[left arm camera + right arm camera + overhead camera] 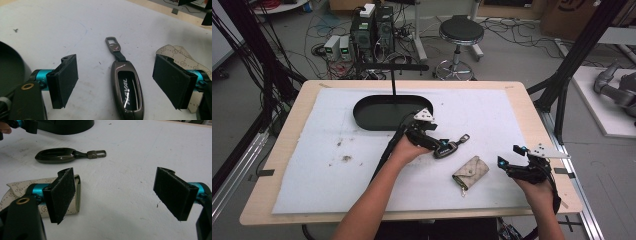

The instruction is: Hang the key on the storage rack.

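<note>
A person is holding two grippers over a white-covered worktop (312, 165). The left gripper (115, 85) is hovering with its jaws spread wide on either side of a dark car key fob (127, 92), not touching it. The right gripper (115, 195) is sitting at four o'clock, jaws wide apart and holding nothing. A beige patterned key pouch (470, 172) is lying between them. A black oval tray (362, 112) is resting at twelve o'clock.

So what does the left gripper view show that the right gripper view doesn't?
Left gripper view alone: the HAVAL lettering on the car key fob, which lies between its open jaws. Right gripper view alone: the fob side-on, and the beige key pouch's stitched edge behind its left jaw. Both share the fob, the pouch, the black tray and the white mat.
</note>
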Demonstrator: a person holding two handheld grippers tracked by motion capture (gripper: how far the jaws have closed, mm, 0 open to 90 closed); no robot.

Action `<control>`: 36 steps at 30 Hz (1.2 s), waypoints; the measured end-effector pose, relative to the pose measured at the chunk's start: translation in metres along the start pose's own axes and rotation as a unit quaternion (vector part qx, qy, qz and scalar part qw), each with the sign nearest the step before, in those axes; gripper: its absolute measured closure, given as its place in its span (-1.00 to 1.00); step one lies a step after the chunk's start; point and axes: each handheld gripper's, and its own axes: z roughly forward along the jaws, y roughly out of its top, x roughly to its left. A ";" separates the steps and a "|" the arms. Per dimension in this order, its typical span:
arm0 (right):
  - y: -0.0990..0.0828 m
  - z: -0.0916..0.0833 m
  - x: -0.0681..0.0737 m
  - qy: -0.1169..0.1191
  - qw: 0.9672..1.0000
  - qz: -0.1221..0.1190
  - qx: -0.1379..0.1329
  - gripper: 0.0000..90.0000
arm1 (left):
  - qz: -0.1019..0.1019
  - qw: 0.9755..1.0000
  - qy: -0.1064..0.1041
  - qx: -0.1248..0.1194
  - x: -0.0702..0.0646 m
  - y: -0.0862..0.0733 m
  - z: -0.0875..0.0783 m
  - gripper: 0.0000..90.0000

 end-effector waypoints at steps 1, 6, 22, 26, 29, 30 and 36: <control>0.000 0.000 -0.001 -0.001 1.000 -0.001 0.000 -0.59 | 0.004 1.000 -0.001 0.006 -0.001 0.002 0.007 -0.55; -0.001 -0.001 -0.001 -0.002 1.000 0.001 -0.001 -0.59 | 0.007 1.000 -0.002 0.020 -0.005 0.009 0.024 -0.55; -0.003 -0.006 -0.005 -0.008 1.000 0.009 -0.005 -0.59 | 0.019 0.997 0.000 0.069 -0.009 0.018 0.074 -0.35; -0.003 -0.005 -0.004 -0.006 1.000 0.008 -0.003 -0.59 | 0.024 0.997 0.006 0.080 -0.009 0.017 0.078 -0.13; -0.003 -0.004 -0.003 -0.007 1.000 0.006 -0.002 -0.59 | 0.039 0.994 0.018 0.098 -0.011 0.015 0.084 0.04; -0.003 -0.004 -0.003 -0.007 1.000 0.006 -0.002 -0.59 | 0.039 0.994 0.018 0.098 -0.011 0.015 0.084 0.10; -0.003 -0.005 -0.003 -0.008 1.000 0.007 -0.004 -0.59 | 0.049 0.993 0.036 0.106 -0.016 0.014 0.086 0.49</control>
